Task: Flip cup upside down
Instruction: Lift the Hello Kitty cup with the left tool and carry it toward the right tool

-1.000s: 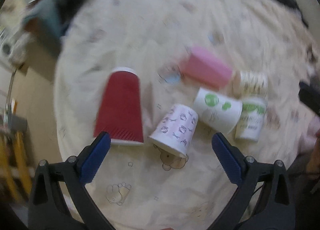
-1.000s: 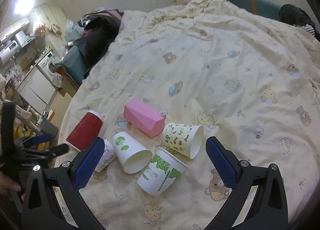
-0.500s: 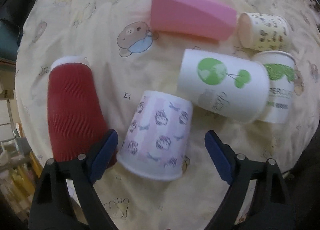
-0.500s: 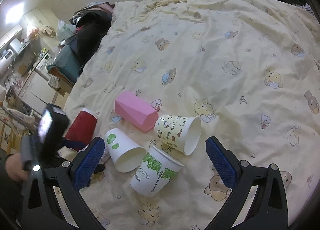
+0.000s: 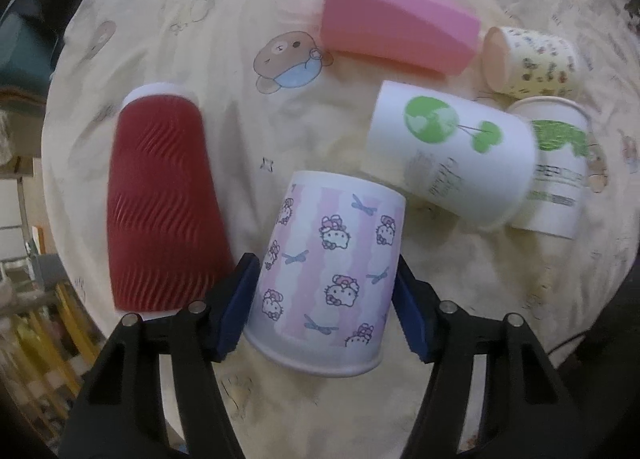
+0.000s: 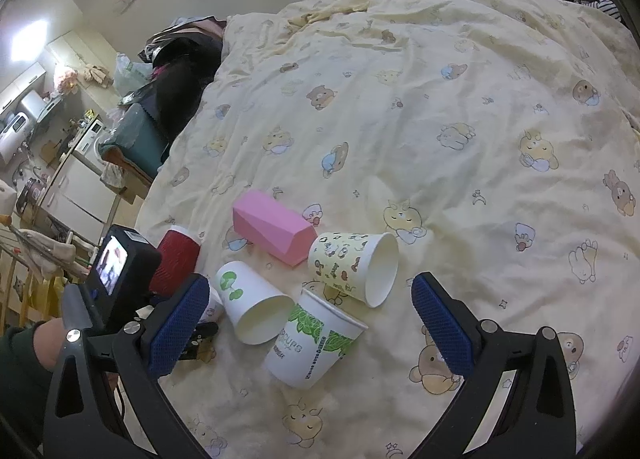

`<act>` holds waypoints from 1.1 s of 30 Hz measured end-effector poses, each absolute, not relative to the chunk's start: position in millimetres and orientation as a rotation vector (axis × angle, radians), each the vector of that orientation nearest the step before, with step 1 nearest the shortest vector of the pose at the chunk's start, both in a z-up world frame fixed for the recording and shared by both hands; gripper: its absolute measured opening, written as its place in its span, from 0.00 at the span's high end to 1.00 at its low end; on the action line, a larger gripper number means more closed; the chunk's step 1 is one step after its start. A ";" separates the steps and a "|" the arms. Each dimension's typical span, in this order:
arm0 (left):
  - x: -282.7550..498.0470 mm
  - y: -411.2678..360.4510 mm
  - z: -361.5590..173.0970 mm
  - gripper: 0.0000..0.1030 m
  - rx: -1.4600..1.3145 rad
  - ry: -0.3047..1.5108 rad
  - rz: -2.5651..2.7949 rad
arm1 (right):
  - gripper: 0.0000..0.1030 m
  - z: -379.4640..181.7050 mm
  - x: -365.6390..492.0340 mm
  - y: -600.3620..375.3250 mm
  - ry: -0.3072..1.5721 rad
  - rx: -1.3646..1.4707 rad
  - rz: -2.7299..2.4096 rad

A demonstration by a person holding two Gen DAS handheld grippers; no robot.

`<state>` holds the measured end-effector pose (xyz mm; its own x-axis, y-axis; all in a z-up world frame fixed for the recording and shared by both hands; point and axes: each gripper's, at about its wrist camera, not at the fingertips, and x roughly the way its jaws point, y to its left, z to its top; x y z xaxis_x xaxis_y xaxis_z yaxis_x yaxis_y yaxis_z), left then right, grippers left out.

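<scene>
A pink-striped cat-print paper cup (image 5: 328, 275) lies on its side on the bedspread, rim toward me. My left gripper (image 5: 326, 299) has closed its blue pads on both sides of this cup near the rim. In the right wrist view only a sliver of this cup (image 6: 211, 309) shows behind the right gripper's left finger. My right gripper (image 6: 308, 323) is open and empty, hovering above a white cup with green leaves (image 6: 314, 343).
A red ribbed cup (image 5: 160, 203), a white cup with a green tree (image 5: 448, 155), a yellow patterned cup (image 5: 532, 59) and a pink box (image 5: 396, 35) lie close together on the bear-print bedspread (image 6: 460, 107). The bed edge (image 6: 160, 187) is at the left.
My left gripper moved down and forward onto the pink-striped cup and its pads closed against the cup's sides. The right gripper drifted slightly and stayed open.
</scene>
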<state>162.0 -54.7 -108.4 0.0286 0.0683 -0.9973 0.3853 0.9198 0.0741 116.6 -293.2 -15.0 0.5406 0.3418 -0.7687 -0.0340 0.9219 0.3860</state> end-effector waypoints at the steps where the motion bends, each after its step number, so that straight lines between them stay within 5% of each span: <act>1: 158.5 -51.9 -103.1 0.40 0.349 1.532 -0.252 | 0.00 -14.1 115.1 -292.9 0.976 0.345 0.229; 13: 89.8 1.4 -46.1 0.40 -0.080 1.502 -0.181 | 0.00 4.0 85.7 -283.3 0.945 0.308 0.246; 33: 44.9 -29.0 -120.5 0.39 -0.342 1.558 -0.005 | 0.00 1.0 5.8 -278.9 0.887 0.294 0.233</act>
<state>44.9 -29.0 -120.5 0.0232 -0.2173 -0.9758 -0.2116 0.9529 -0.2172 5.8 -278.9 1.0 0.6112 0.3187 -0.7245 -0.0778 0.9351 0.3457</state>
